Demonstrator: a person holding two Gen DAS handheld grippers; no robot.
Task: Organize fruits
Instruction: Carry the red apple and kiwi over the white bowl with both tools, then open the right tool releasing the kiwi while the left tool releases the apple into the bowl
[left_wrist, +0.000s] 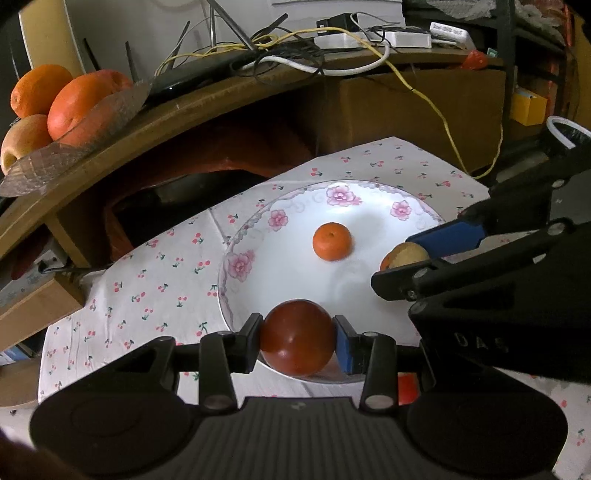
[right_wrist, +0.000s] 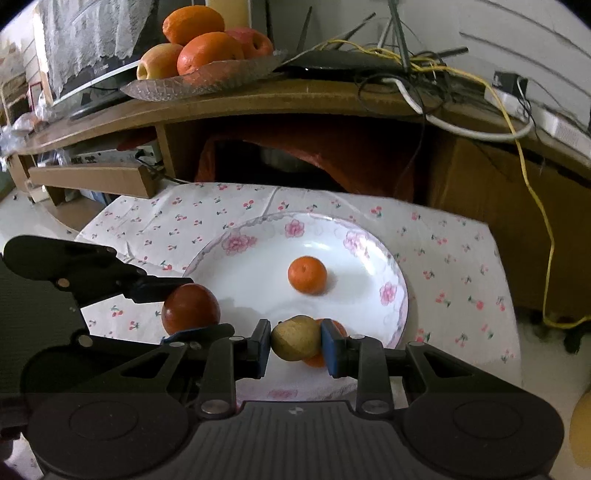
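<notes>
My left gripper (left_wrist: 298, 338) is shut on a dark red round fruit (left_wrist: 297, 338) over the near rim of a white flowered plate (left_wrist: 280, 280). The same red fruit (right_wrist: 191, 308) shows at the plate's left edge in the right wrist view. My right gripper (right_wrist: 295, 341) is shut on a small yellow-brown fruit (right_wrist: 293, 338), held over the plate's (right_wrist: 251, 280) near right side; that fruit (left_wrist: 408, 254) also shows in the left wrist view. A small mandarin (left_wrist: 331, 242) (right_wrist: 307, 275) lies in the plate's middle. Another orange fruit (right_wrist: 316, 360) lies partly hidden under the yellow-brown one.
The plate rests on a cherry-print cloth (right_wrist: 443, 266). Behind it runs a wooden shelf (right_wrist: 295, 99) with tangled cables (right_wrist: 424, 70) and a glass dish (right_wrist: 192, 83) of oranges and apples (left_wrist: 74, 105). A yellow cable (right_wrist: 546, 236) hangs at the right.
</notes>
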